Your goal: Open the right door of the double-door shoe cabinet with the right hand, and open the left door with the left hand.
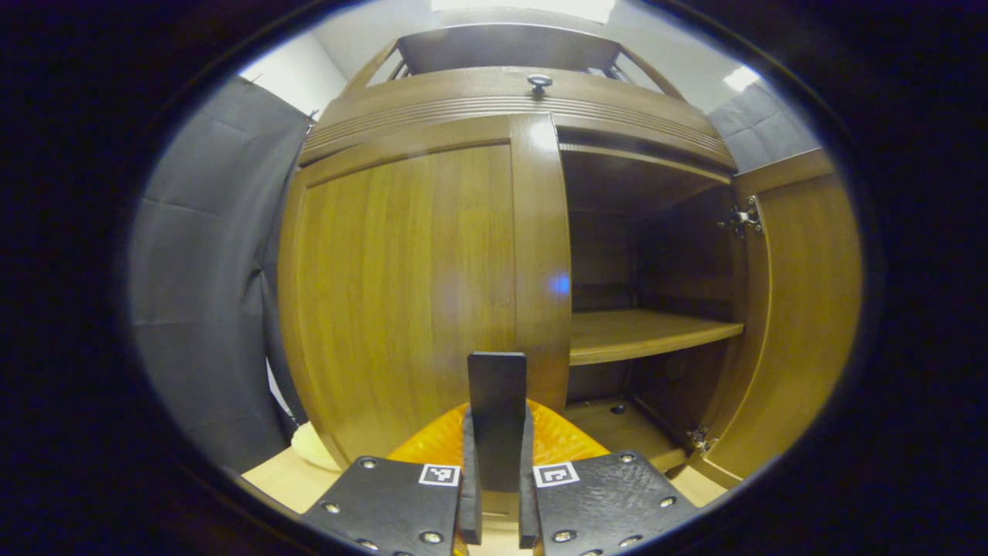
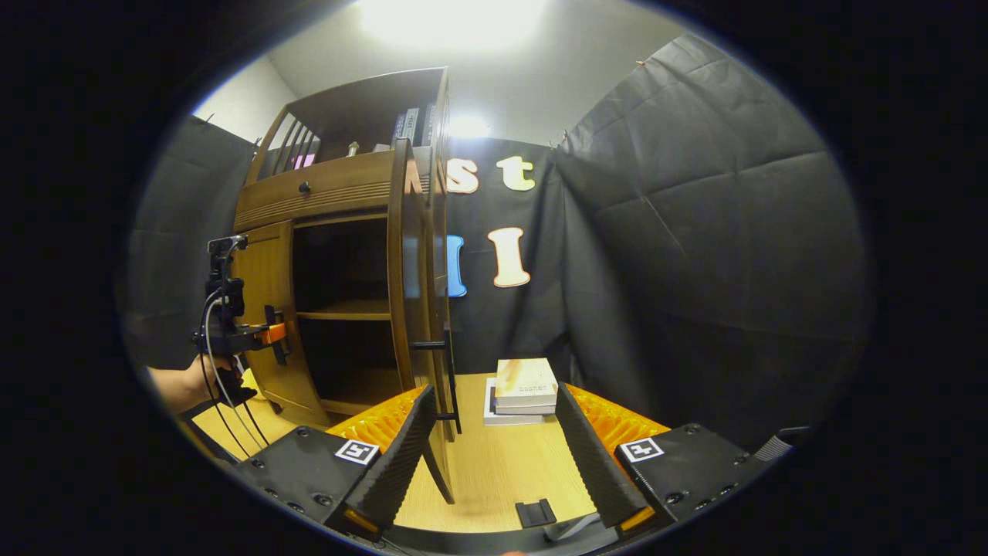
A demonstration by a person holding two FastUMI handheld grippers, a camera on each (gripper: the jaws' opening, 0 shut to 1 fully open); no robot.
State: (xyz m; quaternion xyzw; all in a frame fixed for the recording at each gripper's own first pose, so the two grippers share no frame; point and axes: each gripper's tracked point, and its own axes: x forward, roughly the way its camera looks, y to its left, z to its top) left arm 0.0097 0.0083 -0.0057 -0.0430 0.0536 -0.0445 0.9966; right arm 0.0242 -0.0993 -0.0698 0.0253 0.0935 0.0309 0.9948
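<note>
Two doors on the brown wooden double-door shoe cabinet (image 1: 432, 100): its left door (image 1: 401, 293) is closed, with the left gripper (image 1: 495, 494) fingers pinching the flat dark handle (image 1: 497, 386); pull straight back, swinging along the hinge arc. Its right door (image 2: 413, 309) stands open; the right gripper (image 2: 494, 448) fingers are spread beside it. Two books (image 2: 523, 390) lie stacked on the surface to the cabinet's right

A small stack of books (image 2: 523, 392) lies on the wooden bench (image 2: 494, 471), near the black cloth wall (image 2: 695, 270). A small black clip (image 2: 535, 513) lies on the bench nearer the camera.
</note>
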